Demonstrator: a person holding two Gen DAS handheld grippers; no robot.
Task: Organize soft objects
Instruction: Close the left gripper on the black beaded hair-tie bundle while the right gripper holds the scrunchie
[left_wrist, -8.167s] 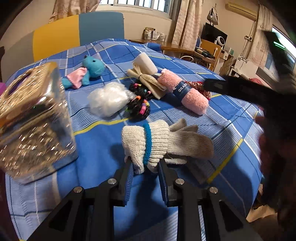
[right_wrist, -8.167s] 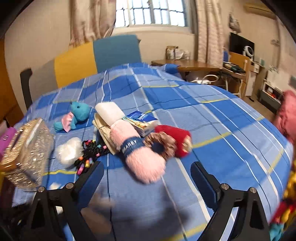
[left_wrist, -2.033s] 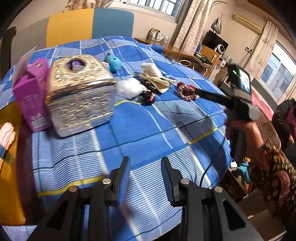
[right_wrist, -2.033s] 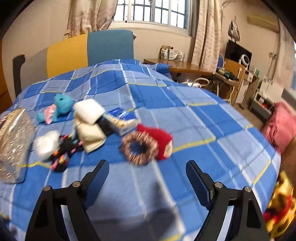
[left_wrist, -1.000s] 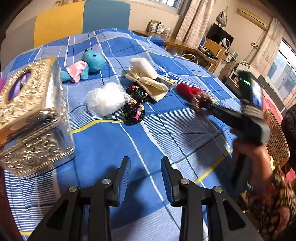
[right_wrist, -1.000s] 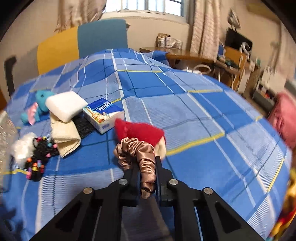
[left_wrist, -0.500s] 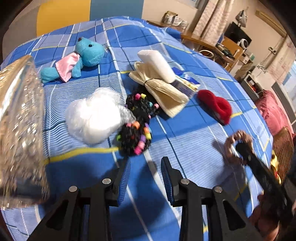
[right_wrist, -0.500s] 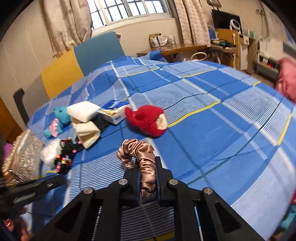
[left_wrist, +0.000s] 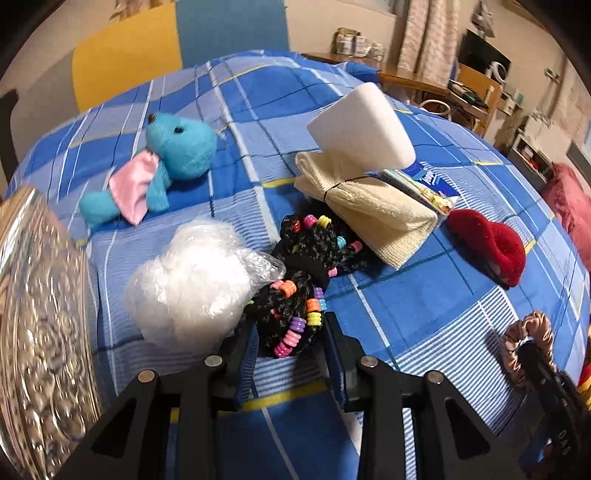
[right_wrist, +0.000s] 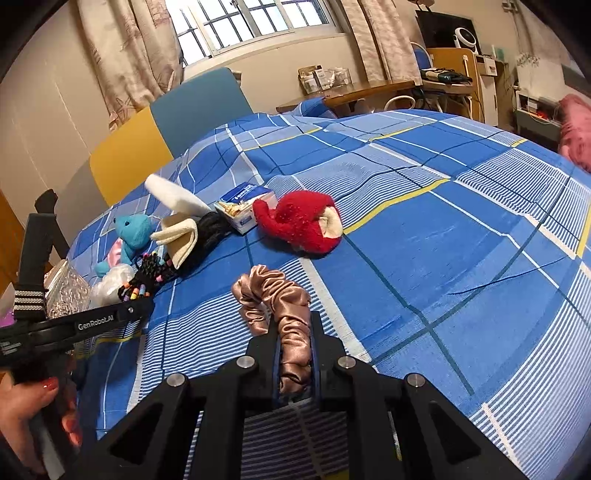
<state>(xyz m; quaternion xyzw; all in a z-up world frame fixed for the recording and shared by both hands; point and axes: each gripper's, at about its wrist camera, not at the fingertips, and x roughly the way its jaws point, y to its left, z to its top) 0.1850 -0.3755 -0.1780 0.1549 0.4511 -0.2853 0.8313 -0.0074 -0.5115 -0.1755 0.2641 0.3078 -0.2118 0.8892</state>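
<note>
**Sorting barely started: one scrunchie in hand, beaded braid next**

Left to right across the blue plaid cover (left_wrist: 406, 306):

- Glittery box (left_wrist: 40, 332) at your far left; whether it's the destination, can't tell.
- Teal plush (left_wrist: 173, 155) lies loose, well behind the rest.
- White bagged fluff (left_wrist: 192, 280) sits touching the black beaded braid (left_wrist: 299, 295).
- Your left gripper (left_wrist: 290, 350) is spread apart, fingers straddling the near end of the braid. No squeeze yet, pads look clear of it on both sides.
- Cream cloth bundle (left_wrist: 369, 206) with the white foam block (left_wrist: 362, 125) leaning on top, tissue pack (left_wrist: 424, 181) tucked just beside.
- Red knit piece (left_wrist: 491, 243) alone on the cover.
- Your right gripper (right_wrist: 293, 354) is clamped on the bronze satin scrunchie (right_wrist: 280, 302), which loops forward over the cover, possibly resting on it.

My read: nothing grouped yet. Scrunchie is mid-transfer, braid is lined up for a grasp, five other items untouched. Watch the fluff bag; it touches the braid and may drag along when you lift.
</note>
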